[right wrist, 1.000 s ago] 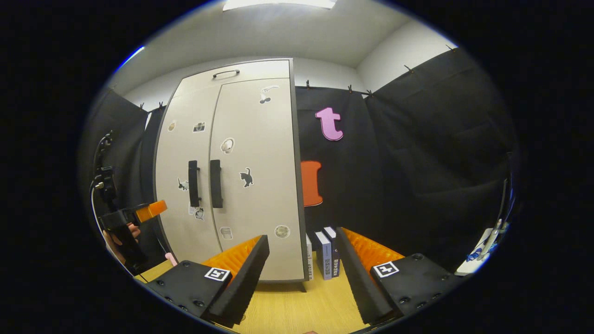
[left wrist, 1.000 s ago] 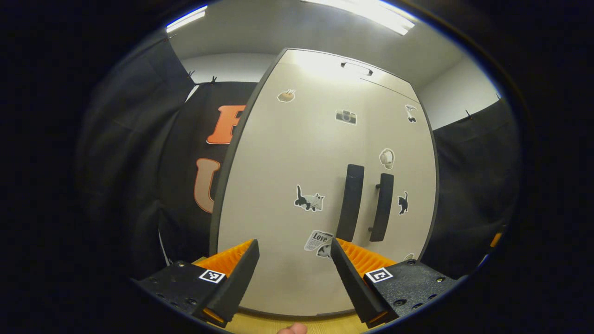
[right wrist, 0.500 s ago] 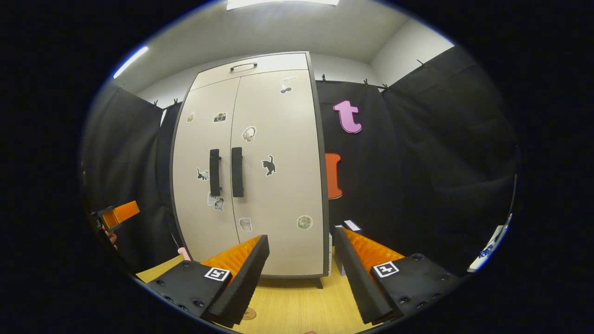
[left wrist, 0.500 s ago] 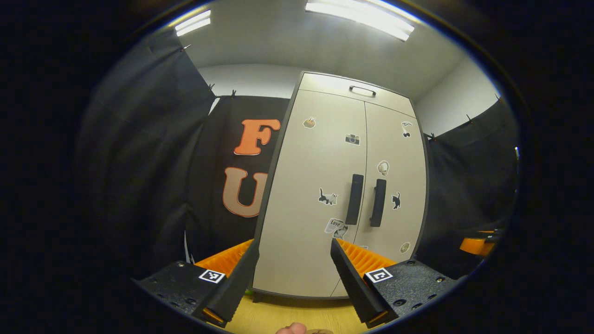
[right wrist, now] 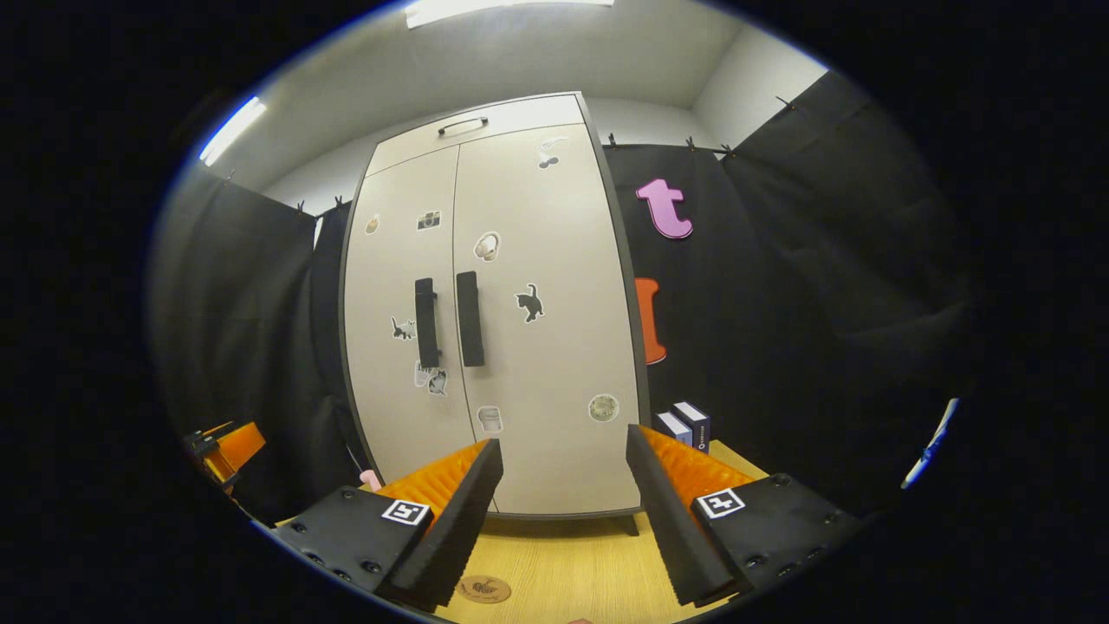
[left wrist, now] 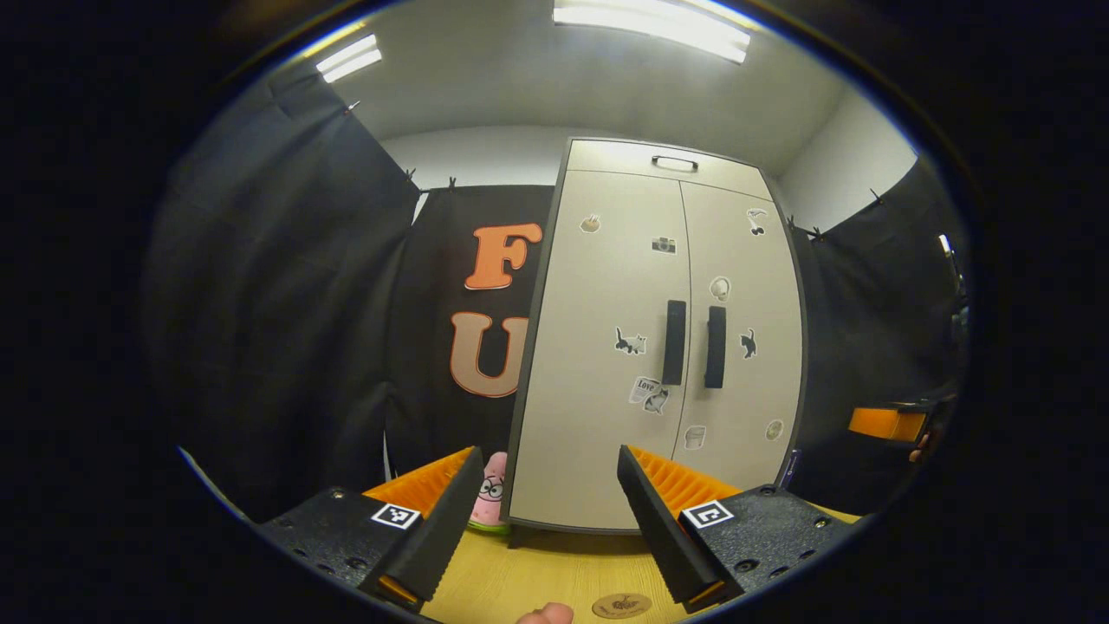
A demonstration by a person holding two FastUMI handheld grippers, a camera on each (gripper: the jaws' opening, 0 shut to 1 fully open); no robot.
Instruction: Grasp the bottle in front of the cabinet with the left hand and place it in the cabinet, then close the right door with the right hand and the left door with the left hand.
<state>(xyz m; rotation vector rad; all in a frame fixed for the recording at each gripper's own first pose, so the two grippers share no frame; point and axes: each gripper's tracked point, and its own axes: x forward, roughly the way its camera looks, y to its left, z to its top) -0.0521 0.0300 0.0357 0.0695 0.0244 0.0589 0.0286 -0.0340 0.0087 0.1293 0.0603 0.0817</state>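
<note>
Facing the closed cabinet [left wrist: 658, 347] — left gripper [left wrist: 548, 520] and right gripper [right wrist: 563, 520] level, fingers spread, empty.

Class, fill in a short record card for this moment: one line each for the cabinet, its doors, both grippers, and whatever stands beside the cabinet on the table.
cabinet: upright on the wooden table
doors: both shut, dark handles side by side
left gripper: open, holding nothing
right gripper: open, holding nothing
beside cabinet: pink star toy on one side, boxes on the other
bottle: not visible, presumably inside
</note>
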